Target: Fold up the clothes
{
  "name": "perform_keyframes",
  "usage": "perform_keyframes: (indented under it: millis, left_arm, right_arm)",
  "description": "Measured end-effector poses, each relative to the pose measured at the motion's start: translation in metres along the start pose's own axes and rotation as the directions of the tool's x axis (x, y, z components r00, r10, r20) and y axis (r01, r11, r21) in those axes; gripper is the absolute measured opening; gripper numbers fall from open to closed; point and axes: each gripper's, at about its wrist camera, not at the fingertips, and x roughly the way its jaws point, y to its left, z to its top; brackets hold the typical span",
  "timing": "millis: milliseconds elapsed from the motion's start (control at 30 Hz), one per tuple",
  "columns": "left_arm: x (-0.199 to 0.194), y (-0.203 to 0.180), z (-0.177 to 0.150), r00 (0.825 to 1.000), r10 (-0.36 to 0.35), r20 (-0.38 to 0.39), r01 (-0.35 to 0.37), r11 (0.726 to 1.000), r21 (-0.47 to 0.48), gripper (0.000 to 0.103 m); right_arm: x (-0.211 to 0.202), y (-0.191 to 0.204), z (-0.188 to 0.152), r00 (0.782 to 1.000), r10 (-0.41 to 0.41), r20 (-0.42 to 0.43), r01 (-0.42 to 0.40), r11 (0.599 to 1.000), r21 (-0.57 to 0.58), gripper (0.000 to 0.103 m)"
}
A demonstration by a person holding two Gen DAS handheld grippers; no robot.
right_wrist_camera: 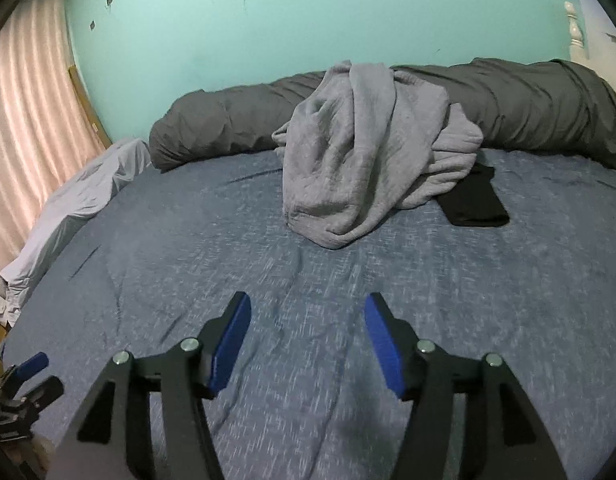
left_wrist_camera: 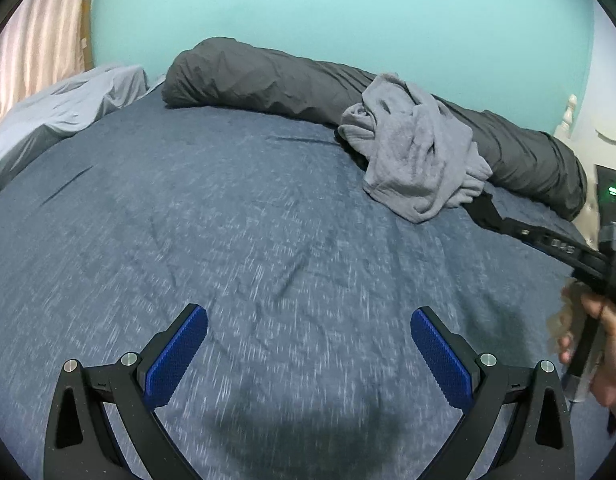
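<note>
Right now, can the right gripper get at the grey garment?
Probably yes. The right gripper is open over bare bedsheet, and nothing lies between it and the crumpled grey garment straight ahead.

You've got a bed in a blue sheet; on it, a crumpled grey garment, a black folded item beside it, and a dark grey duvet roll along the wall.

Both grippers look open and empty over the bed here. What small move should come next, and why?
Probably reach the right gripper forward to the crumpled grey garment and pinch its near hem. Both it and the left gripper are open and empty above the blue bedsheet, and the garment lies unfolded, heaped against the dark rolled duvet, so it must first be pulled flat.
</note>
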Motion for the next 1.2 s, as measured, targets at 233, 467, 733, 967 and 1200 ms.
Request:
perform_keyframes:
  millis: [233,467,733,967,1200]
  left_arm:
    - [0.055,0.004,0.007,0.999,0.001,-0.039,-0.001,1.0,-0.007,0.103]
    - [0.107,0.008,0.014,0.997,0.0,-0.08,-0.001,1.0,-0.017,0.103]
    - [0.133,0.013,0.029,0.994,-0.004,-0.11,0.003,1.0,-0.007,0.103]
    - [0.136,0.021,0.032,0.996,-0.004,-0.09,0.004,1.0,0.003,0.103]
    - [0.116,0.02,0.026,0.998,-0.009,-0.07,0.009,1.0,-0.005,0.103]
  right_arm:
    - [0.094,-0.014,0.013,0.997,-0.058,-0.045,0.057,0.998,-0.01,0.064]
    - [0.164,-0.031,0.036,0.993,-0.094,-0.076,0.094,0.996,-0.01,0.064]
    - [0.223,-0.047,0.06,0.985,-0.109,-0.13,0.115,0.992,0.041,0.064]
    - [0.253,-0.048,0.064,0.986,-0.089,-0.138,0.093,0.995,0.024,0.024]
    - [0.21,-0.023,0.056,1.0,-0.008,-0.028,0.006,0.995,-0.095,0.002]
